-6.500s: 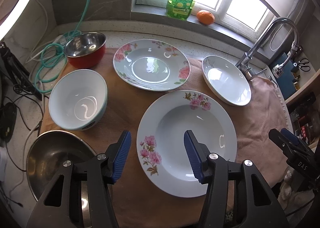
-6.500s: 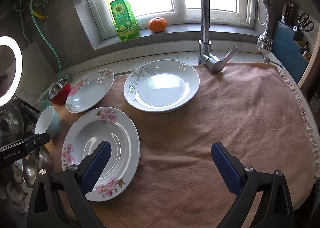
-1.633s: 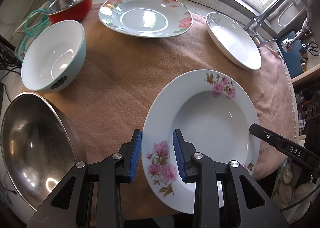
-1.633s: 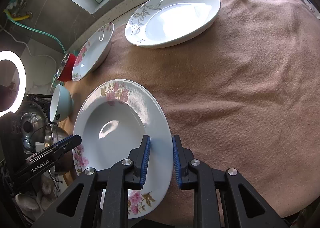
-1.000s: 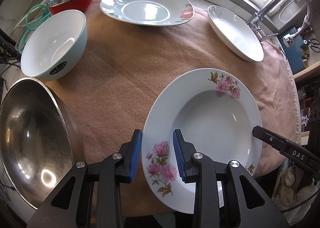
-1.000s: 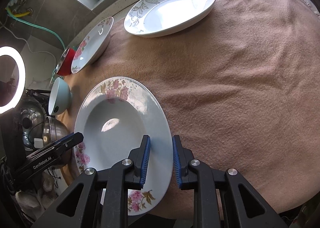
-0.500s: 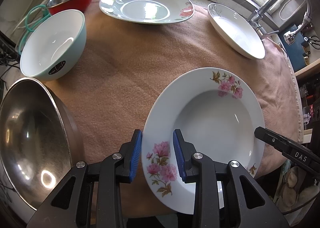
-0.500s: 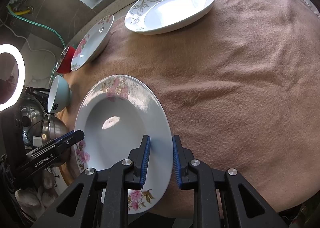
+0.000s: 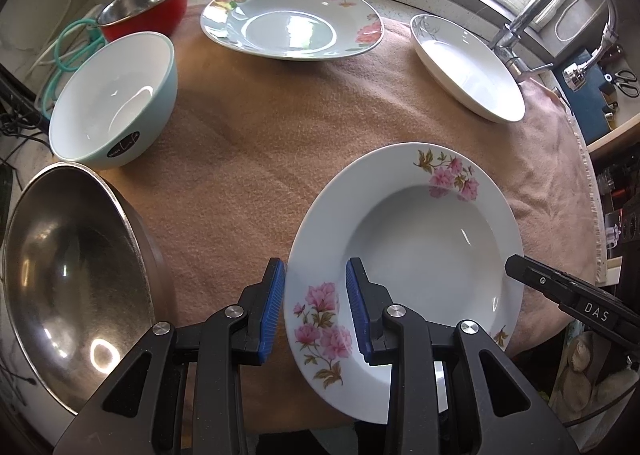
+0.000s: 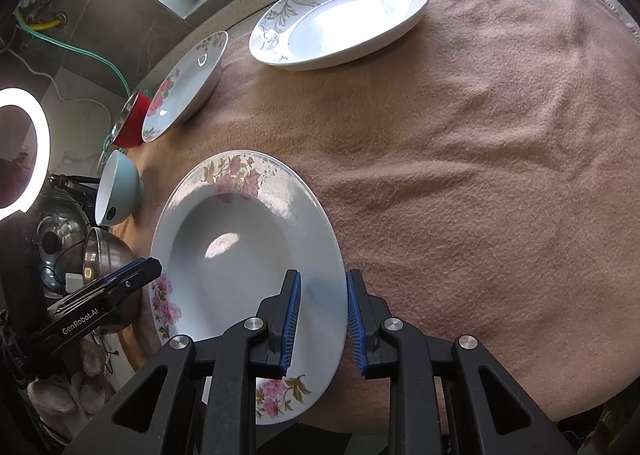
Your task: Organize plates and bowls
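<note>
Both grippers are holding the big rose-patterned plate [image 9: 404, 251] by opposite edges of its rim, just above the brown cloth [image 9: 248, 159] near its front edge. The left gripper [image 9: 315, 301] is staying clamped on the rim, while the right gripper [image 10: 322, 319] is easing its jaws apart with the rim still between them, hardly wider than a moment ago. The plate itself is barely moving, so I judge the right hand is starting to let go, handing it to the left or setting it down.
</note>
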### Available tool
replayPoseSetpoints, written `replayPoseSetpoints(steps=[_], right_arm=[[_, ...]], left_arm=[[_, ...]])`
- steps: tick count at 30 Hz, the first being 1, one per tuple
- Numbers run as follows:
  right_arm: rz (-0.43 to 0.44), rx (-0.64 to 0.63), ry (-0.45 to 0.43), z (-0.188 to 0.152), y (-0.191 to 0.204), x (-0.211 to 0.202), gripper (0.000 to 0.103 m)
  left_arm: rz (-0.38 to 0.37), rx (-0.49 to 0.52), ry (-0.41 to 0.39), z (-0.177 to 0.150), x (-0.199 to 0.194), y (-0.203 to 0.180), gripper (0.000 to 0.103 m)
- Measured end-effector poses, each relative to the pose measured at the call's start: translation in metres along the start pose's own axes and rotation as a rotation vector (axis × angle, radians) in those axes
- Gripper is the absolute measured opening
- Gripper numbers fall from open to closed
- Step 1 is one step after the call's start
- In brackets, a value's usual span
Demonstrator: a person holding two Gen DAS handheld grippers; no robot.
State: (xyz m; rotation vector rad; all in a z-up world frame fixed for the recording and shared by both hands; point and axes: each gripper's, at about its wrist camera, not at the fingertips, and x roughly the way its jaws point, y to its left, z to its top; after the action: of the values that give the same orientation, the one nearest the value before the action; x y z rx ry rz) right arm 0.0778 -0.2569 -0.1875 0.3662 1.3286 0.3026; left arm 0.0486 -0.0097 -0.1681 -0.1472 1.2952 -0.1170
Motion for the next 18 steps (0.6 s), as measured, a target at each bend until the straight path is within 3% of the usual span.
replayPoseSetpoints(steps=[10,18], right_arm=[[-0.023,0.001,-0.070,-0.001,-0.006,-0.026,0.022],[-0.026,-0.015,-0.142,-0.002,0.002,-0.052,0.022]], left_arm=[[0.015,0.003,-0.077,0.002,-0.025,-0.003,0.030],[-0.030,-0.029,-0.134,0.000,-0.046,0.004,0.030]])
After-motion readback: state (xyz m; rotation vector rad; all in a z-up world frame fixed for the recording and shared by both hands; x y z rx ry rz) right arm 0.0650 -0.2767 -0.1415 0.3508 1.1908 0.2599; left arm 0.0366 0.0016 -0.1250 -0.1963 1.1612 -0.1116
